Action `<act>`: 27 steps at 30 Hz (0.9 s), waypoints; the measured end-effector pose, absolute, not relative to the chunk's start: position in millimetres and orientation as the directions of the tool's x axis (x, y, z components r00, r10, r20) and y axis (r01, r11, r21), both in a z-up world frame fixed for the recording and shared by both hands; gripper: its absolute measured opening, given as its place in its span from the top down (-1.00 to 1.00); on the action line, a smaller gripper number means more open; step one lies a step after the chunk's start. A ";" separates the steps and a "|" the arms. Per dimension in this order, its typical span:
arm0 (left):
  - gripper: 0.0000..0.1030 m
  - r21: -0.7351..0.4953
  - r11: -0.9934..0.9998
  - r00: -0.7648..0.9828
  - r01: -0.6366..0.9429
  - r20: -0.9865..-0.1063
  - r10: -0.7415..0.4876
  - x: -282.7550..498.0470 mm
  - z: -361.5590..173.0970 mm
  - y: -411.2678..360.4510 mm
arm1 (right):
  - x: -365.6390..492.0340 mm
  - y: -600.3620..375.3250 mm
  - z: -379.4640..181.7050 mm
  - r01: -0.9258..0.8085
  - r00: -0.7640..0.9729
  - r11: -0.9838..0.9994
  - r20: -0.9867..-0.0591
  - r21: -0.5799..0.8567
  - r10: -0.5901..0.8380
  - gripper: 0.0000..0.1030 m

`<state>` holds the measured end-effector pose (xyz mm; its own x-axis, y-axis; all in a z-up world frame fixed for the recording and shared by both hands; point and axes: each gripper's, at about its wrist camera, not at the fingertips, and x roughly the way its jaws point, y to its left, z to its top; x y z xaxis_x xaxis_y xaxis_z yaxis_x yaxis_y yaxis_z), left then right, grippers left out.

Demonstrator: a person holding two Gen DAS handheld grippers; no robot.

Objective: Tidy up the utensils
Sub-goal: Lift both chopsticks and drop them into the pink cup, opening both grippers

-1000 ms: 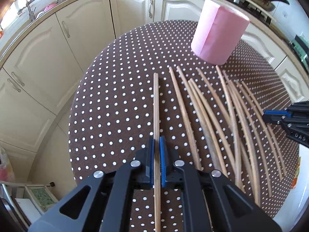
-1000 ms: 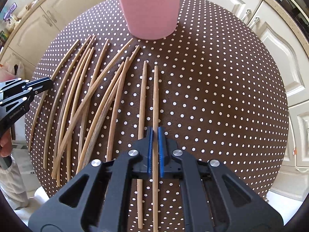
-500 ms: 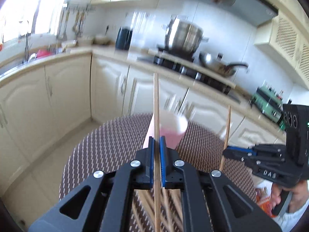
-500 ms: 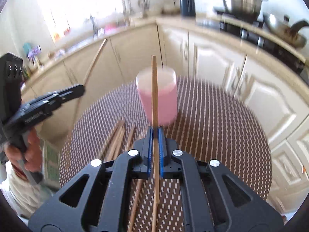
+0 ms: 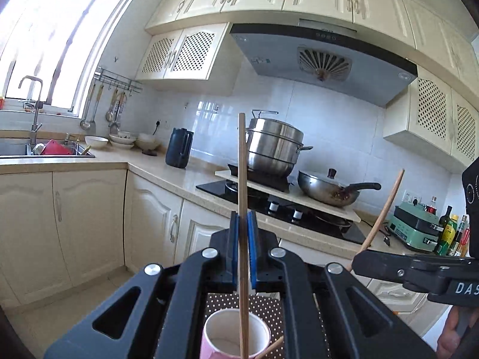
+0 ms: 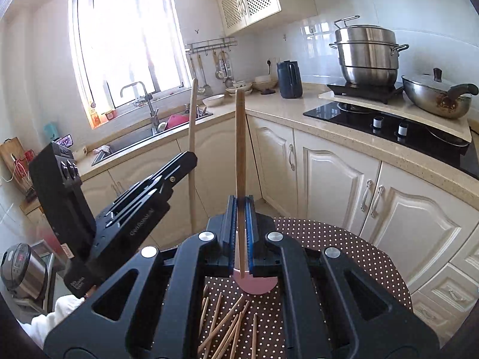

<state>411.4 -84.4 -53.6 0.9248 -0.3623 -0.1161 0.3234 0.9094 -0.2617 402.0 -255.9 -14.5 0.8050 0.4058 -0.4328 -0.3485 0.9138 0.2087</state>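
Observation:
My left gripper (image 5: 243, 224) is shut on a wooden chopstick (image 5: 242, 164) that stands upright, its lower end hanging over the open mouth of the pink cup (image 5: 236, 335). My right gripper (image 6: 241, 206) is shut on a second upright chopstick (image 6: 240, 143), and the pink cup (image 6: 257, 284) shows below, behind its jaws. Each view shows the other tool: the right gripper (image 5: 356, 261) with its chopstick (image 5: 384, 209), and the left gripper (image 6: 191, 157) with its chopstick (image 6: 192, 119). Several loose chopsticks (image 6: 227, 326) lie on the brown dotted table (image 6: 344, 245).
Cream cabinets (image 6: 329, 179) and a counter curve behind the table. A steel pot (image 5: 274, 146) and a pan (image 5: 326, 188) sit on the stove, with a dark kettle (image 5: 179, 148) and a sink (image 6: 134, 143) to the left. A rice cooker (image 6: 21, 269) stands low at left.
Both grippers have risen off the table, each carrying one chopstick, and tilted up from looking down to nearly level. The held chopsticks now stand upright above the cup.

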 end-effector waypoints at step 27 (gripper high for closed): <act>0.66 -0.126 0.947 0.922 0.296 -0.221 -0.318 435.6 -99.8 -100.5 | 444.0 -244.5 -80.9 -0.308 0.738 0.918 -0.546 0.252 0.397 0.87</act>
